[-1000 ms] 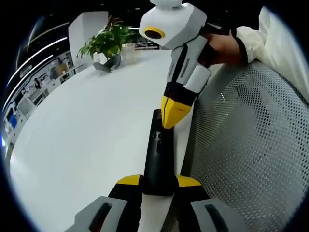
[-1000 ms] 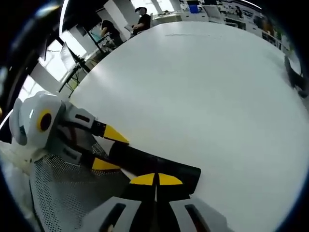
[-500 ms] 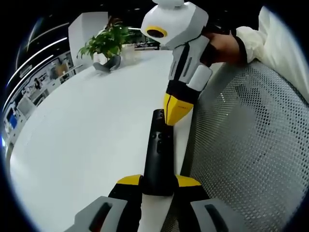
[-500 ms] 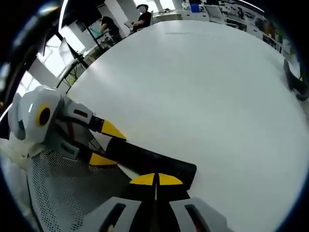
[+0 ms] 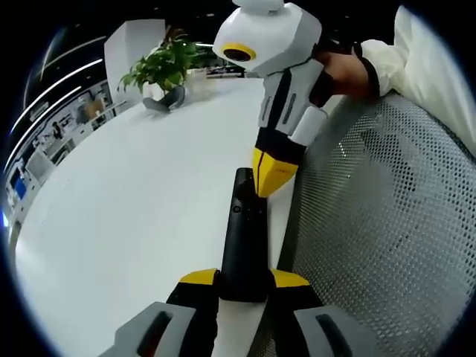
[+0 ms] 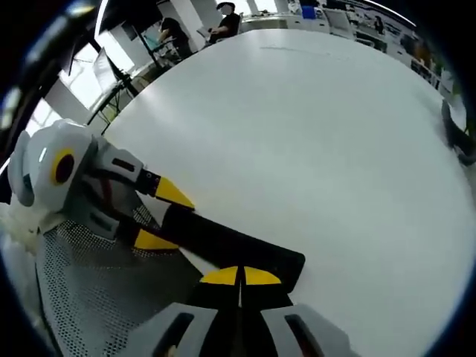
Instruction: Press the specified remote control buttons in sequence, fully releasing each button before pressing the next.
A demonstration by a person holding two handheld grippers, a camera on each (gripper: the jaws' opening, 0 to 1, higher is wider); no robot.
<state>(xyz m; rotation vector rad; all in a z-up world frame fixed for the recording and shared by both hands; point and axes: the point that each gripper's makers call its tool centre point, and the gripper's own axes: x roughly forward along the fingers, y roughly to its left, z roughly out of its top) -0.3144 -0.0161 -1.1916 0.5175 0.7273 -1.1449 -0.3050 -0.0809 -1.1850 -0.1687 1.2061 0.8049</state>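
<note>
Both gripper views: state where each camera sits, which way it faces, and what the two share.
Left gripper view: rides the left gripper, looking along the black remote it clamps, toward a plant; the right gripper, a hand and a sleeve show.
Right gripper view: rides the right gripper, jaws shut at the remote's far end, facing across the white table; the left gripper enters.
Shared: remote, table, mesh surface, both grippers.

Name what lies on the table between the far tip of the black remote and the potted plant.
Nothing: in the left gripper view, bare white table runs from the remote to the potted plant, beside which a dark object sits.
</note>
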